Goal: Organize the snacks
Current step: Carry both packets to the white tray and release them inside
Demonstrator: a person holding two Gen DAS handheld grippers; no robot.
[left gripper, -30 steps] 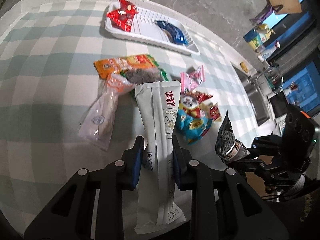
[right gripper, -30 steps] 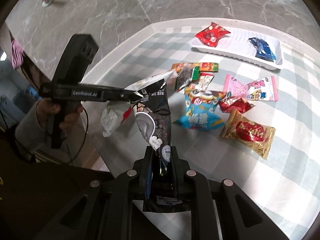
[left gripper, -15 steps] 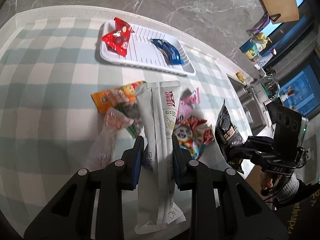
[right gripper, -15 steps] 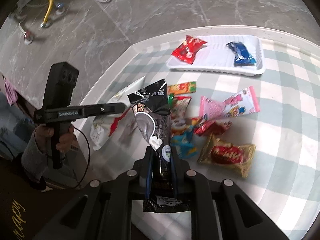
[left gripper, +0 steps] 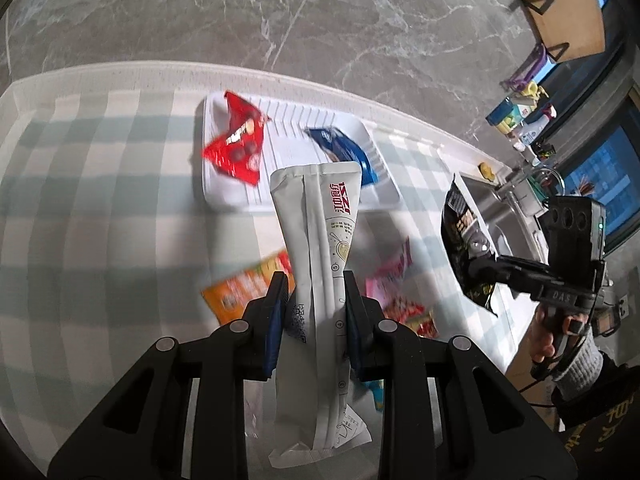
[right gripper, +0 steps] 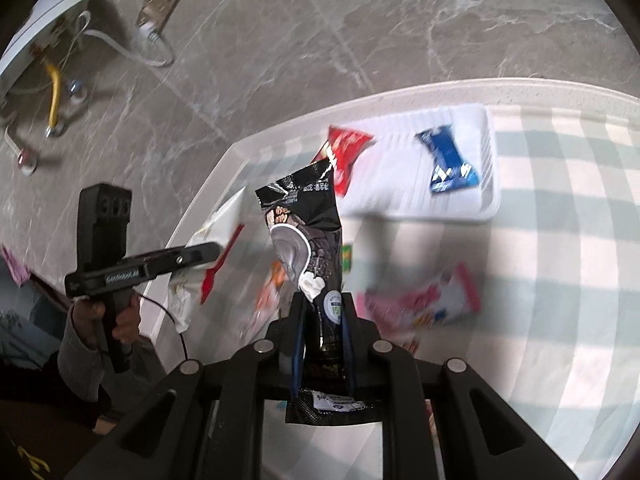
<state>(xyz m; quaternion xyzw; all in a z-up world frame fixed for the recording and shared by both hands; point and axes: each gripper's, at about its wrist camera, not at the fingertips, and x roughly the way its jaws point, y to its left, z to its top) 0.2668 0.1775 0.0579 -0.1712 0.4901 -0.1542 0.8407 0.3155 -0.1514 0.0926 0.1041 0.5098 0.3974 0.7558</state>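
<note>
Both hands loaded and up off the table, mid-carry by the look of it. Left gripper (left gripper: 314,296) has its fingers clamped narrow on the long white packet (left gripper: 320,248), gripped abt halfway down, top end sticking up fwd, bottom end hanging behind the pads. Right gripper (right gripper: 323,320) is pinched tight on the black snack bag (right gripper: 306,236), holding it low down so most of the bag stands up above the fingers.

Target seems to be the white tray (left gripper: 280,200) at the far side of the checked tablecloth (left gripper: 100,220), just short of the grey marble wall. Tray already holds a red packet (left gripper: 236,148) on its left end and a blue packet (left gripper: 344,150) more to the right. Bare ribbed strip btwn them and along the near edge.

Still loose on the cloth, nearer the camera: an orange packet (left gripper: 240,288), a pink packet (right gripper: 436,304), plus a few more blurred under the grippers, can't tell exactly what.

Step in hand, I'd say: ferrying two snacks to the tray at once. Next move calls for bringing each one over a free bit of tray, lowering till it's resting, then letting the fingers open. The white packet is long, so it prob needs laying along the tray's length, not across. The two grippers are near each other, so stagger the drops to avoid a bump.
</note>
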